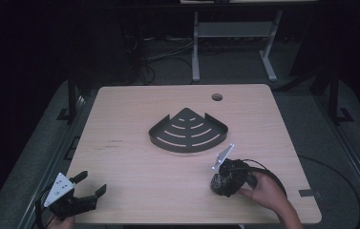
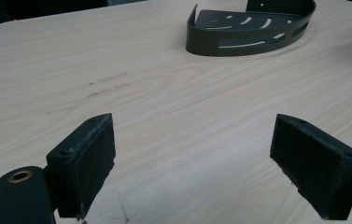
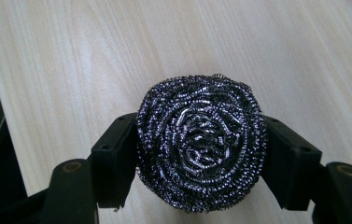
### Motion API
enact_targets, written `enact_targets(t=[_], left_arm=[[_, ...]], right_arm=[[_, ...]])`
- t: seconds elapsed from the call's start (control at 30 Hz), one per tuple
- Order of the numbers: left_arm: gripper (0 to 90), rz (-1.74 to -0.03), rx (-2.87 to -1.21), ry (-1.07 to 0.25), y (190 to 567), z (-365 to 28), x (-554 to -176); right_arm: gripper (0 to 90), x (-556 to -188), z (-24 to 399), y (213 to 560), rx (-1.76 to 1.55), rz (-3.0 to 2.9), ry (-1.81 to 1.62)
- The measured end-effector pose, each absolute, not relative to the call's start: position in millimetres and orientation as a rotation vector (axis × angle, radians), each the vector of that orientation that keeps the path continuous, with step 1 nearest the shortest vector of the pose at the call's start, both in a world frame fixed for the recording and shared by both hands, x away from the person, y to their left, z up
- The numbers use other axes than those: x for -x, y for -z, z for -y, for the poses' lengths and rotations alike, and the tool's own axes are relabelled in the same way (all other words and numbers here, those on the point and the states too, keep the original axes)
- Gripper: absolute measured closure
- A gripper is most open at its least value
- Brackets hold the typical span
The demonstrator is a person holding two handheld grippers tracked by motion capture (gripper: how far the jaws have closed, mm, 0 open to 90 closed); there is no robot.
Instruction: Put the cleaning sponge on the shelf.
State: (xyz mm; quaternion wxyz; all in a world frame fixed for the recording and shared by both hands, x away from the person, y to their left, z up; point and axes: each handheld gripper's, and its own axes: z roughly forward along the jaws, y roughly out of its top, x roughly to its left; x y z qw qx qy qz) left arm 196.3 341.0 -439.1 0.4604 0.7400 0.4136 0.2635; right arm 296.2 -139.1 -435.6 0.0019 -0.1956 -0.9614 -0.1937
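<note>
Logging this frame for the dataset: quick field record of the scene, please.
surface: wooden table
right gripper: shut on steel scourer, near the table's front edge
left gripper: open, nothing between the jaws, front left corner
corner rack: dark, slotted, mid-table, holds nothing
scourer to rack: apart, scourer nearer the person

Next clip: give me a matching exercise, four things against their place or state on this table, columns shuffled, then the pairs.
Things:
1. steel wool scourer
2. corner shelf basket
3. left gripper
4. cable hole

Places or states:
A. jaws wide apart, nothing between them
B. far right part of the table top
C. clamped between the right gripper jaws
D. middle of the table, dark metal with slots

Pairs: 1-C, 2-D, 3-A, 4-B
</note>
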Motion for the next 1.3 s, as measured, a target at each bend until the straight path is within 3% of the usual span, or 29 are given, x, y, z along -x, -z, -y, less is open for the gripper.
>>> enact_targets(t=[1.3], left_arm=[[13.3, -1.006, -1.832, -0.650, 438, -338, -196]], right_arm=[[33.5, -319, 124, 413, 0.540, 2.982, 0.610]])
